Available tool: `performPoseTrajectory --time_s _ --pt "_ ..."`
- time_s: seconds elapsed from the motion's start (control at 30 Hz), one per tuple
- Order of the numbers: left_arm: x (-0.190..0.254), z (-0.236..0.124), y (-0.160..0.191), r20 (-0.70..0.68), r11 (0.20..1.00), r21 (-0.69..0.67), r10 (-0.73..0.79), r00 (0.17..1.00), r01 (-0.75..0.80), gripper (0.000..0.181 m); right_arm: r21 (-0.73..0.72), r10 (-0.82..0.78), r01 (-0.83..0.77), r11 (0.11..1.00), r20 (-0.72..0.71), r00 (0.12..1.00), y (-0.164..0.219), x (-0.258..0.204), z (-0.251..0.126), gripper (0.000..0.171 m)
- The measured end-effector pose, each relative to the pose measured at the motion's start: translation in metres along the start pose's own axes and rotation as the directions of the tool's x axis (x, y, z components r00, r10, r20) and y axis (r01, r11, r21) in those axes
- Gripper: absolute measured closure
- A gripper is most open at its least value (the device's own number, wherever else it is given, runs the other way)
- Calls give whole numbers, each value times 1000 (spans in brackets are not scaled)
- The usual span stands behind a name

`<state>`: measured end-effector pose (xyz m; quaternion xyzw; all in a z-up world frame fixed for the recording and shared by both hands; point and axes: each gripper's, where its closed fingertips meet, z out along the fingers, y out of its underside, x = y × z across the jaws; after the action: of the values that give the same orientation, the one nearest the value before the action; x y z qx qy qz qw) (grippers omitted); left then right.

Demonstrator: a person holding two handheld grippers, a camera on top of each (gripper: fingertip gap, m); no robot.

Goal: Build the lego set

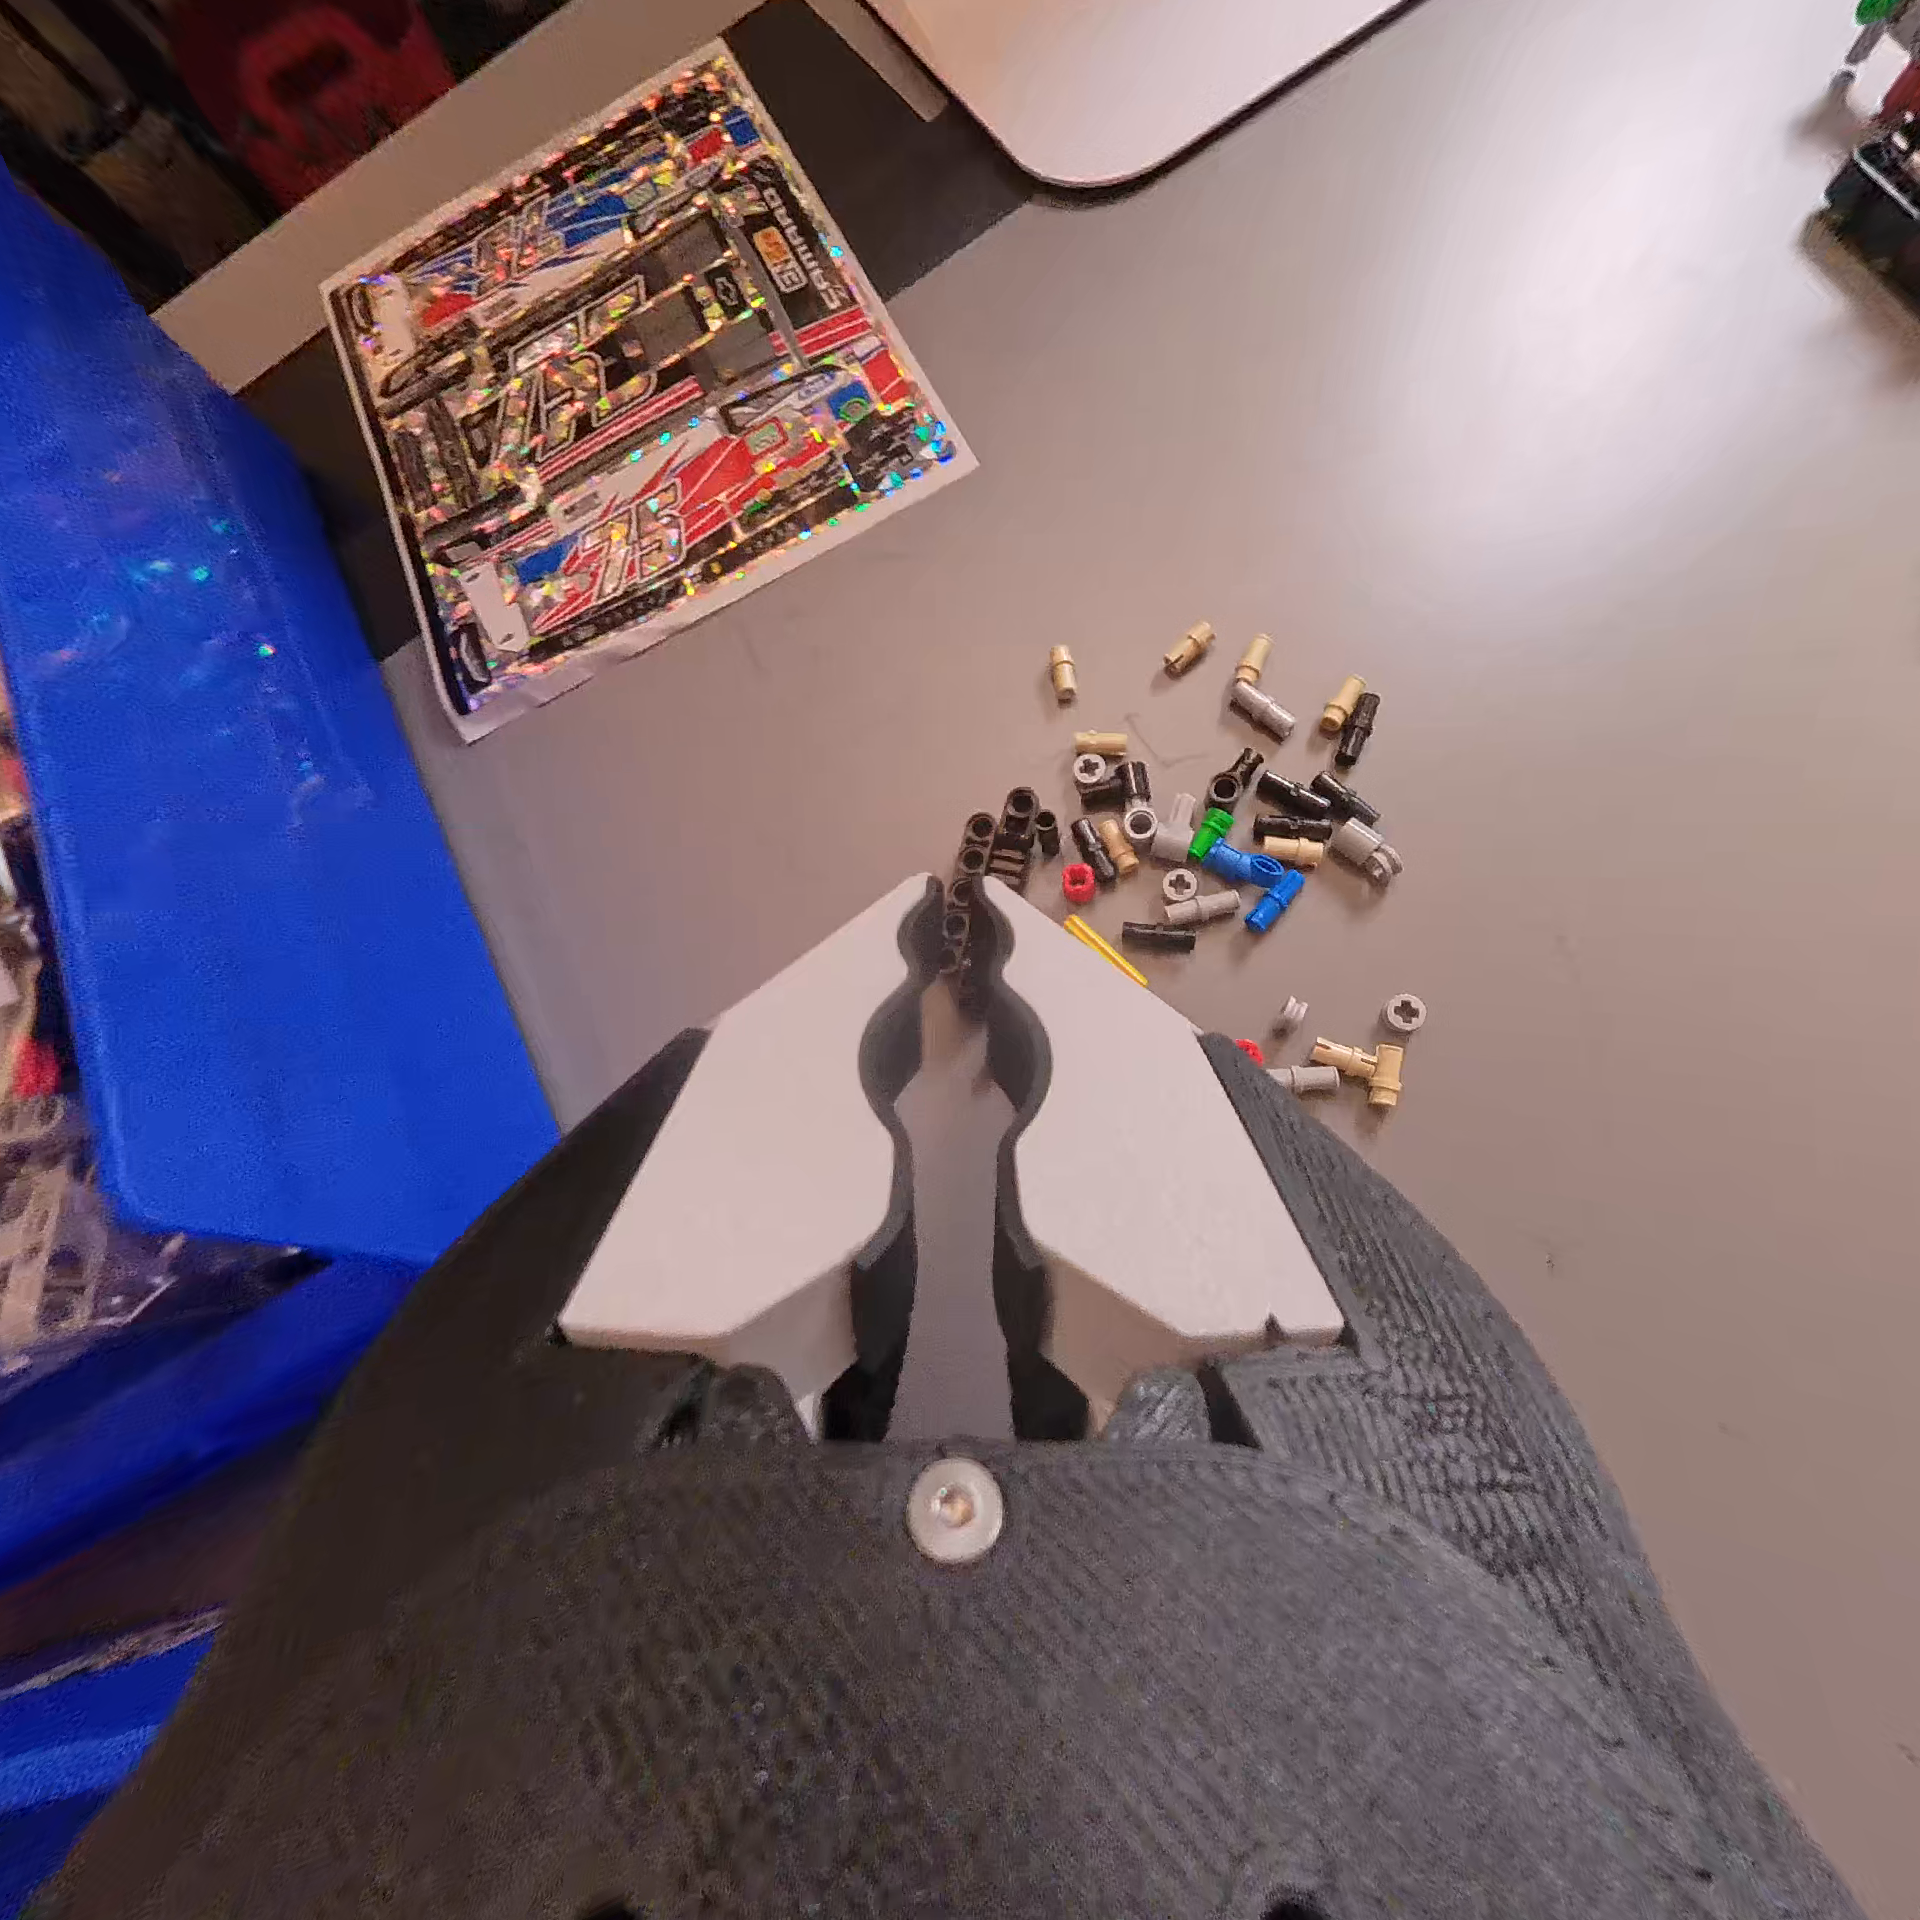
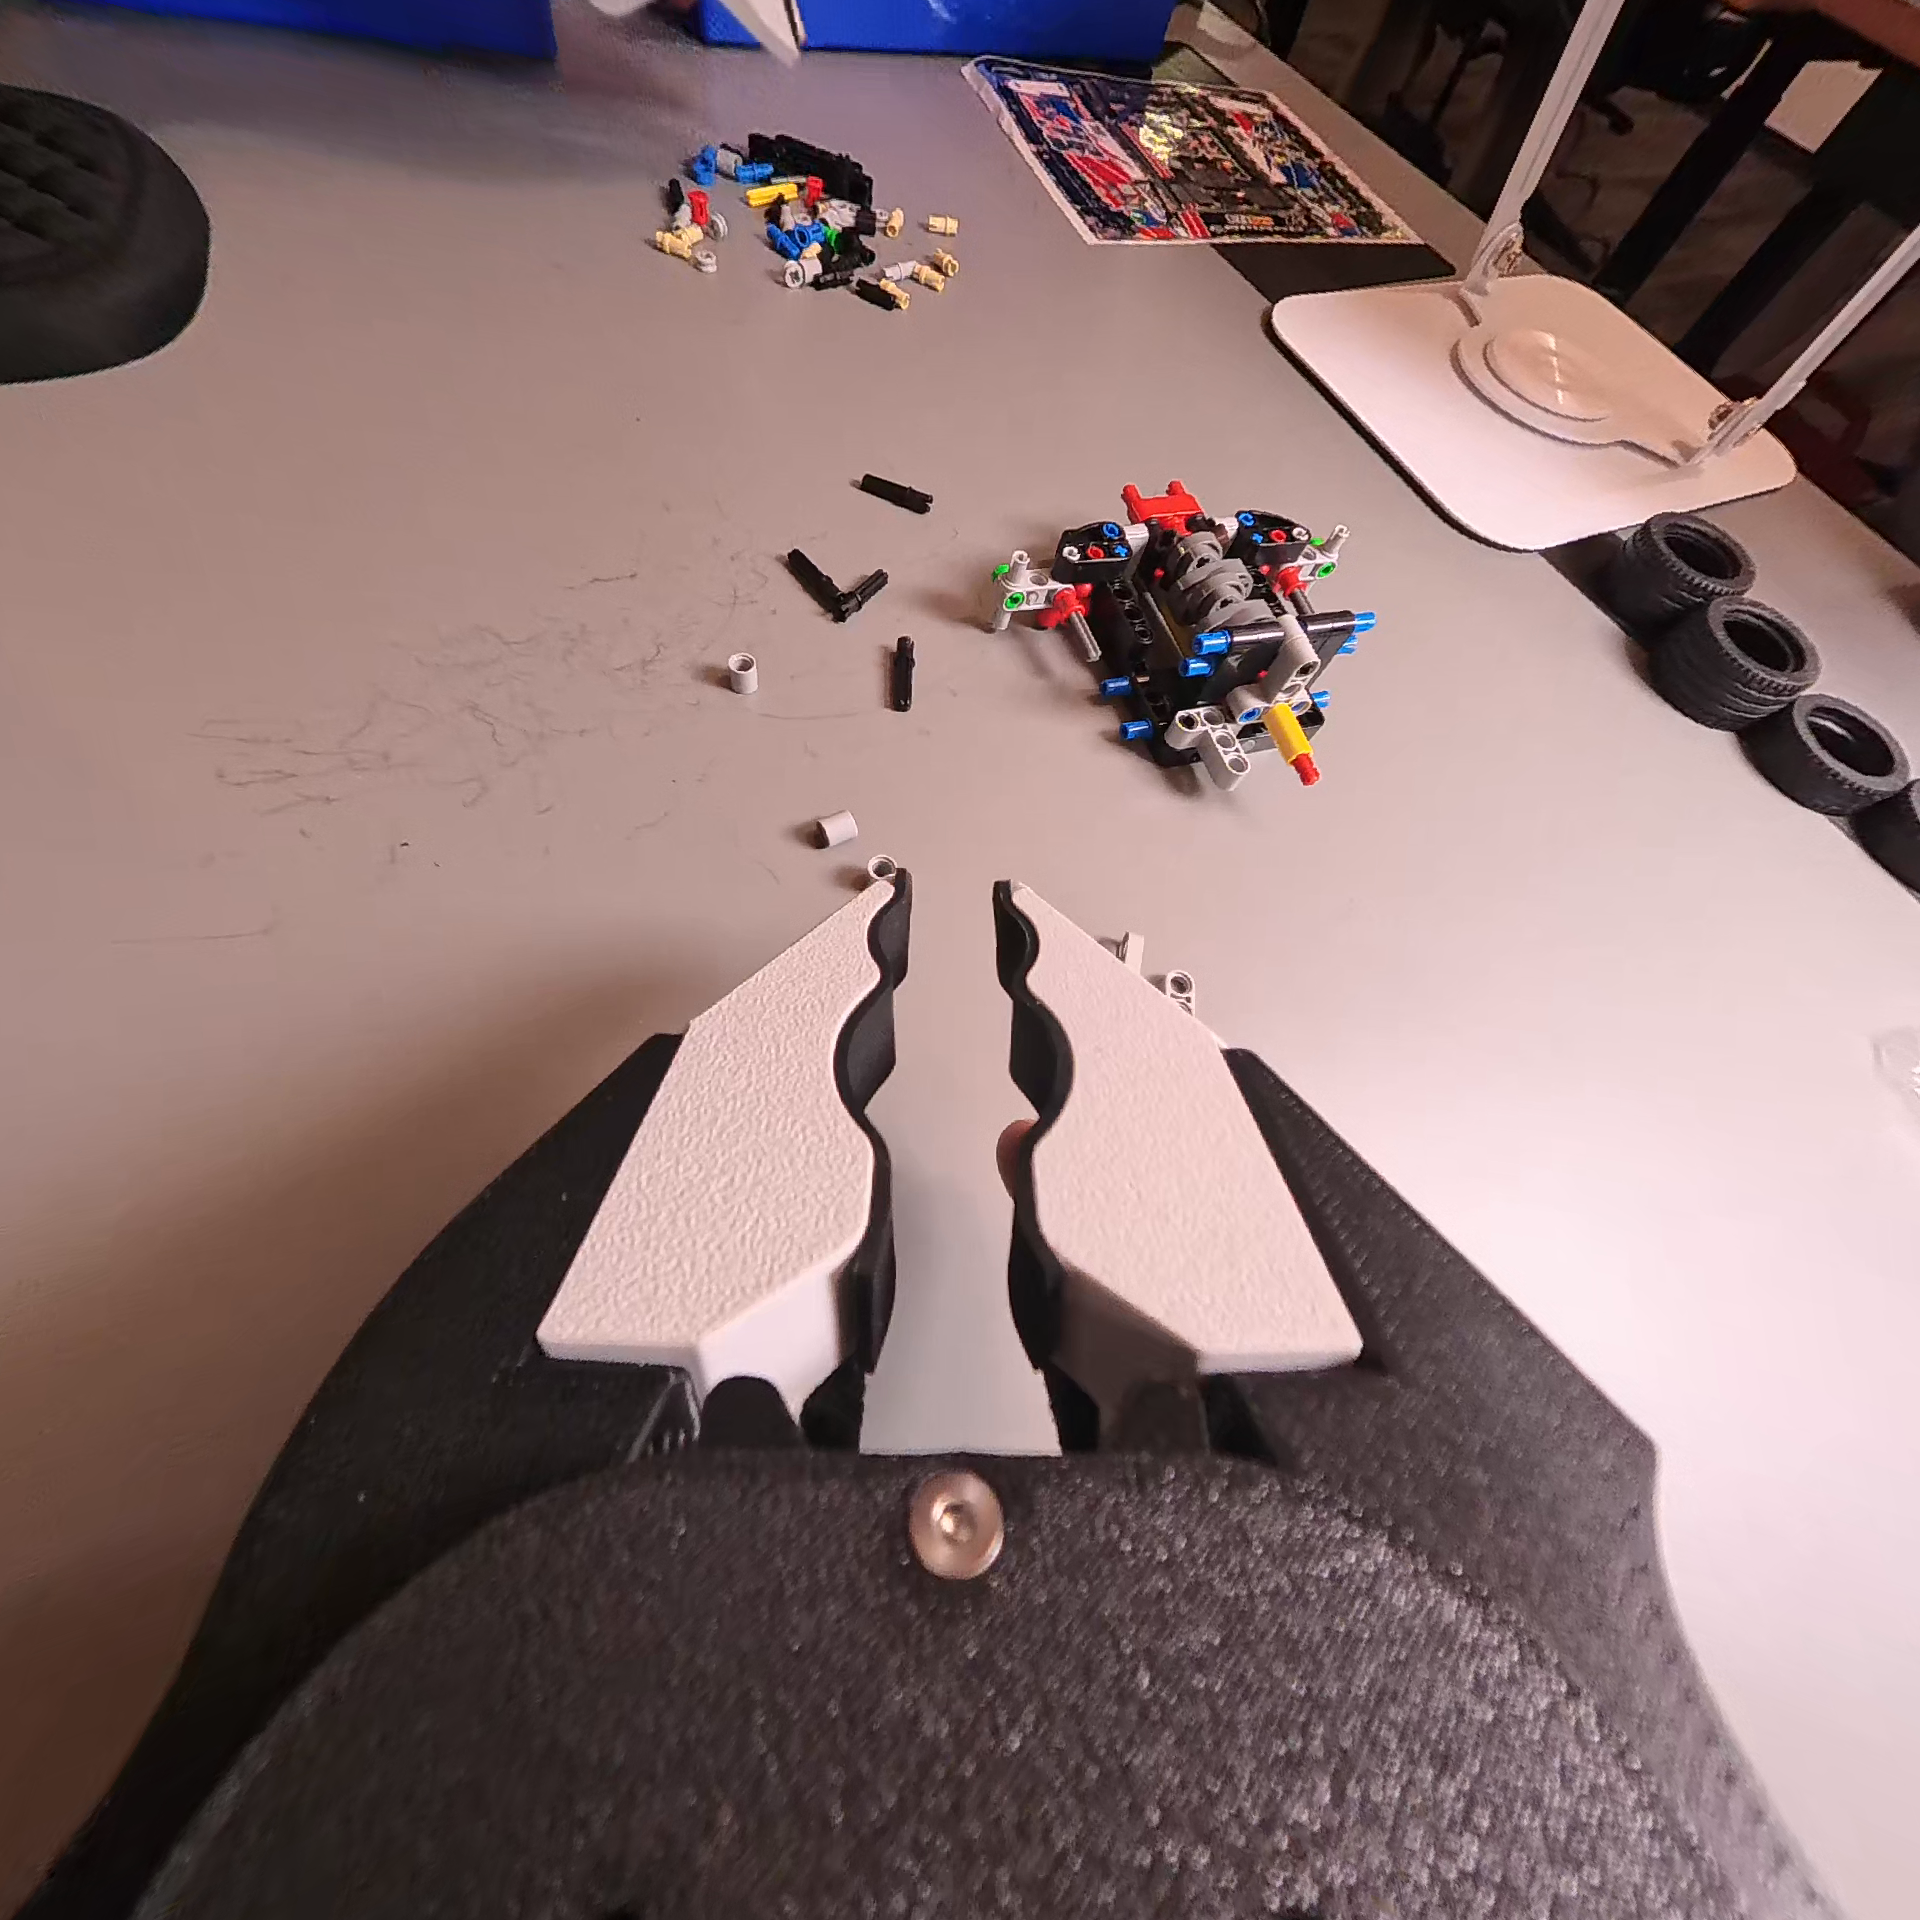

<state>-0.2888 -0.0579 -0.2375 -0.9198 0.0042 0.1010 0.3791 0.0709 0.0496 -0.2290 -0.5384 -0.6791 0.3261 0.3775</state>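
Note:
My left gripper (image 1: pixel 956 904) is shut on a black beam with holes (image 1: pixel 964 940) and holds it at the near edge of a pile of small pins and connectors (image 1: pixel 1226 831). More black beams (image 1: pixel 1023 826) lie just beyond its tips. My right gripper (image 2: pixel 951 885) is open and empty, low over the grey table. The half-built model (image 2: pixel 1195 634), black with grey, red and blue parts, sits ahead and to its right. Loose black pins (image 2: pixel 842 592) and grey bushes (image 2: pixel 836 828) lie ahead of it. The parts pile (image 2: pixel 810 218) also shows far off in the right wrist view.
A sticker sheet (image 1: pixel 634 416) lies beyond the pile. A blue bin (image 1: pixel 208 727) stands at the left. A white lamp base (image 2: pixel 1527 416) and black tyres (image 2: pixel 1745 655) line the table's right edge. A black pad (image 2: pixel 73 239) lies far left.

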Motion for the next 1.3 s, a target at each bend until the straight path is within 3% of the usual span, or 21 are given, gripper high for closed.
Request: performPoseTrajectory --time_s 0.3,1.07,1.17,1.23,1.3 --pt "13 1 33 -49 983 -178 32 998 -41 175 -2 0 0 1000 -2 1000 0 0 0 158" --pt "21 3 39 -83 978 -199 53 995 -69 176 -4 -1 1 1000 -3 1000 1 1 0 158" --pt "36 -7 15 -151 993 -44 103 983 -110 176 5 0 0 1000 -7 1000 0 2 -1 158" --pt "61 -26 -18 -215 968 187 204 955 -165 176 35 7 -7 999 1 1000 -6 0 -1 158" --pt "96 -50 -51 -275 888 432 298 914 -159 177 103 22 -27 994 45 999 -20 -10 1 158"
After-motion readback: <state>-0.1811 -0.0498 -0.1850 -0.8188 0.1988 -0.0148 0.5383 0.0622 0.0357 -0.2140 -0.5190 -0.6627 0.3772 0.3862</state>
